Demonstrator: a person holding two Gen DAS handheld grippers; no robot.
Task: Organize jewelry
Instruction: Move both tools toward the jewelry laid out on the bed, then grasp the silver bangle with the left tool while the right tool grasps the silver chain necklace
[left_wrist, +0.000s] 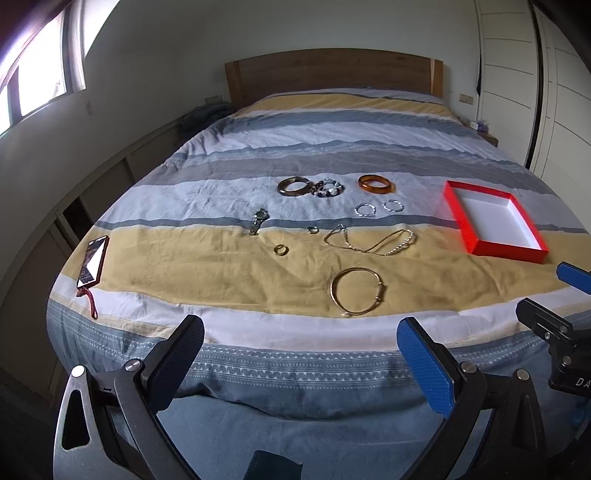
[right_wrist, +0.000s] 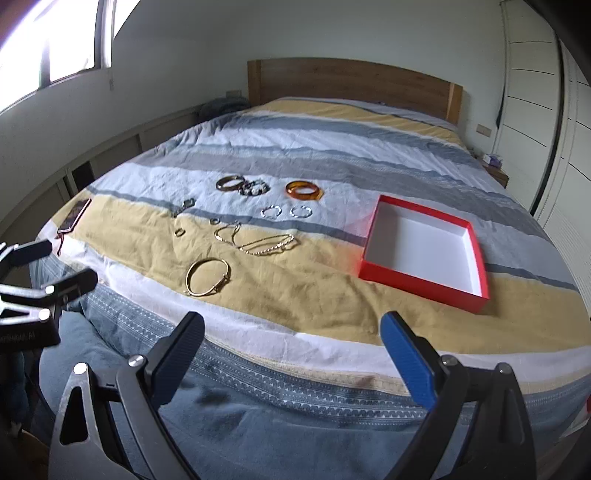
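Jewelry lies spread on the striped bedspread: a gold bangle (left_wrist: 356, 291) (right_wrist: 207, 276) nearest the foot, a gold chain necklace (left_wrist: 371, 239) (right_wrist: 255, 240), a gold ring (left_wrist: 280, 249), a small silver ring (left_wrist: 312, 229), a watch (left_wrist: 258, 218), a brown bangle (left_wrist: 294, 185), a beaded bracelet (left_wrist: 328, 187), an amber bangle (left_wrist: 376, 183) (right_wrist: 304, 190) and two silver hoops (left_wrist: 378, 208). An empty red box (left_wrist: 496, 221) (right_wrist: 424, 251) with a white inside sits to the right. My left gripper (left_wrist: 300, 341) and right gripper (right_wrist: 291, 339) hover open off the bed's foot, holding nothing.
A phone (left_wrist: 92, 263) with a red strap lies at the bed's left edge. A wooden headboard (left_wrist: 328, 72) stands at the far end, windows to the left, white wardrobe doors (left_wrist: 517, 81) to the right. A nightstand (right_wrist: 495, 170) sits beside the bed.
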